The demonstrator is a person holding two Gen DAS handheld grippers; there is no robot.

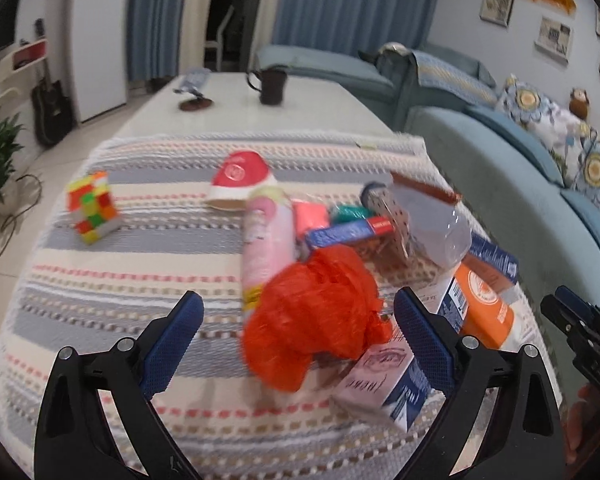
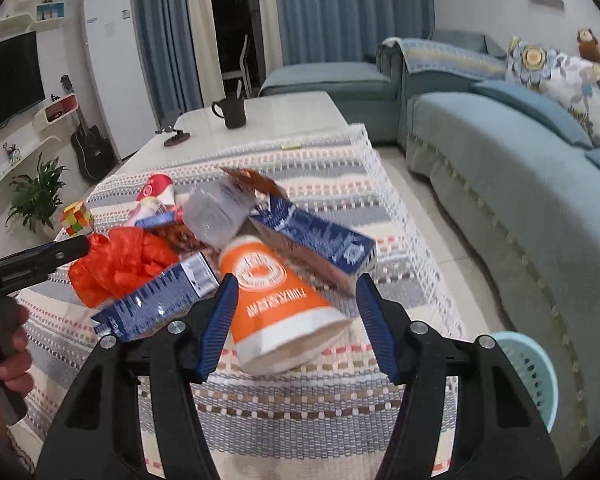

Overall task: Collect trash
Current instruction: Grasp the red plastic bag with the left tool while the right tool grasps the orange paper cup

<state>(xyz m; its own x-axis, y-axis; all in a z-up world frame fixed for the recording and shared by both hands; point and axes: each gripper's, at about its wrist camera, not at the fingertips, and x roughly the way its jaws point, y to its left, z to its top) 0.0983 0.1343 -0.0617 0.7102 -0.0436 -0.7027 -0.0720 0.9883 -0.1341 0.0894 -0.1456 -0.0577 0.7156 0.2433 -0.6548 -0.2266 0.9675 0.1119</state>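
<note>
Both our tongs gape wide, holding nothing. Left tongs [image 1: 298,334] frame the red bag [image 1: 314,316]; right tongs [image 2: 294,322] straddle the orange cup [image 2: 278,300], lying on its side on the surface [image 2: 300,420] w/ other trash. Risk: cup rolls or squashes when pinched, knocking the blue box [image 2: 320,240]. Bin [image 2: 534,364] sits low right. Cup print unreadable.

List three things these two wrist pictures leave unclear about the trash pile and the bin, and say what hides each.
1. Light blue bin, right wrist view: the right claw covers its near side; the inside is unseen.
2. Orange paper cup, left wrist view: partly hidden behind the left claw finger; its print is unreadable.
3. Red plastic bag, left wrist view: motion blur; contents cannot be told.
</note>
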